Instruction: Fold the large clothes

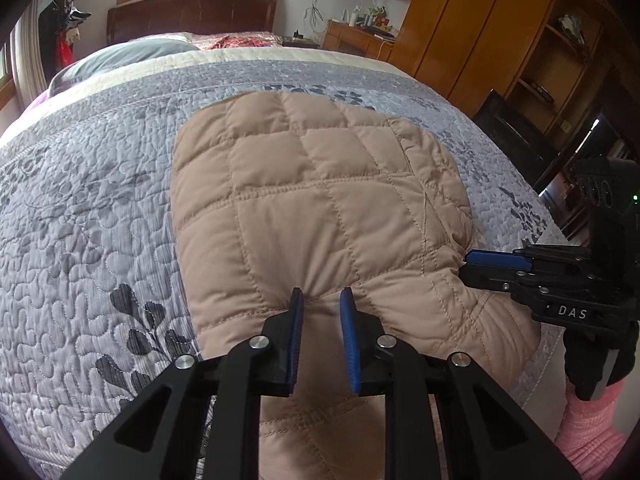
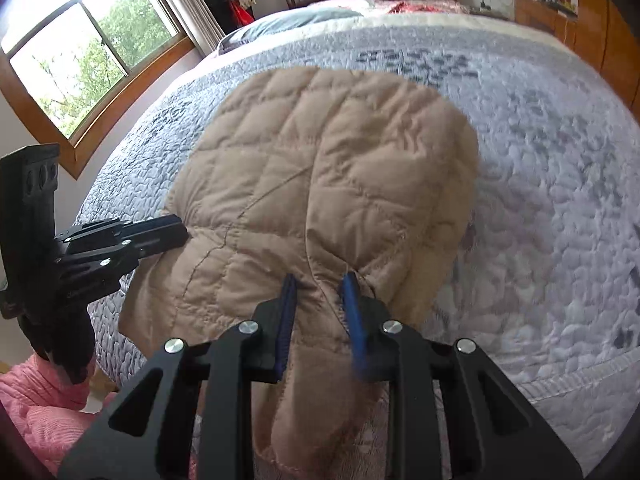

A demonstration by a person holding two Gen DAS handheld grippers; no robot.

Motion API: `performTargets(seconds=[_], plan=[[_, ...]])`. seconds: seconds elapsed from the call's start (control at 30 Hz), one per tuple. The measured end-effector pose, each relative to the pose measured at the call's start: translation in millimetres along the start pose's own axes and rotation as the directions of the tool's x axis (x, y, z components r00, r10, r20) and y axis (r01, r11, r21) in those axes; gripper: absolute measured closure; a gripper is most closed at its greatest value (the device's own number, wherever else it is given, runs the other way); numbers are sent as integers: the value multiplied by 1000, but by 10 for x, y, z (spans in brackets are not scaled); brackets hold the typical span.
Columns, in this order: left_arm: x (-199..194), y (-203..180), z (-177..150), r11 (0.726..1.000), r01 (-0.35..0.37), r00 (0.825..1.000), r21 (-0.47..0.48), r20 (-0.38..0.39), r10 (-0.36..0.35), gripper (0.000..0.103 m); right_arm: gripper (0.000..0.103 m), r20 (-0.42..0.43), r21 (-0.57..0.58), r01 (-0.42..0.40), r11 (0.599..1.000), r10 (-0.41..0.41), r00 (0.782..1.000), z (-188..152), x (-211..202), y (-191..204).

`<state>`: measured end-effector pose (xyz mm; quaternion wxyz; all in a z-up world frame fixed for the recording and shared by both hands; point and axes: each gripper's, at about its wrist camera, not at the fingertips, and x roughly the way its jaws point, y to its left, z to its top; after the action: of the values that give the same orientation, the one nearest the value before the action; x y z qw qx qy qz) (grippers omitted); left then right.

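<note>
A tan quilted jacket (image 1: 320, 184) lies folded on the grey-blue quilted bedspread (image 1: 100, 200), its near edge hanging over the bed's front. In the left wrist view my left gripper (image 1: 322, 300) is shut on a puckered fold of the jacket's near edge. My right gripper (image 1: 466, 264) comes in from the right and is shut on the jacket's right edge. From the right wrist camera the right gripper (image 2: 318, 284) pinches a seam of the jacket (image 2: 320, 152), lifting it a little. There the left gripper (image 2: 182, 234) grips the jacket's left edge.
A dark wooden headboard (image 1: 192, 16) and pillows (image 1: 132, 54) stand at the bed's far end. Wooden wardrobes (image 1: 460, 20) and a dark chair (image 1: 516, 136) are to the right, a window (image 2: 80, 52) to the left. A person's pink sleeve (image 1: 592, 432) and black glove hold the gripper.
</note>
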<state>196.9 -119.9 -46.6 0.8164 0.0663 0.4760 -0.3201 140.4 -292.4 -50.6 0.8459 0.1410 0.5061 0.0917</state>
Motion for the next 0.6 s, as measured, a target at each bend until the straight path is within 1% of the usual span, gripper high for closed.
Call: performTargets(seconds=[0.27,0.6], plan=[[109,31,-78,1000,0,1000,10,1,0,84,79,5,-3,13,1000,-13,1000,-51,90,10],[147,32,-95,1000,4,1000,9,6,-4,84,79,8,-4,24,1000,-24,1000,-73,130,35]])
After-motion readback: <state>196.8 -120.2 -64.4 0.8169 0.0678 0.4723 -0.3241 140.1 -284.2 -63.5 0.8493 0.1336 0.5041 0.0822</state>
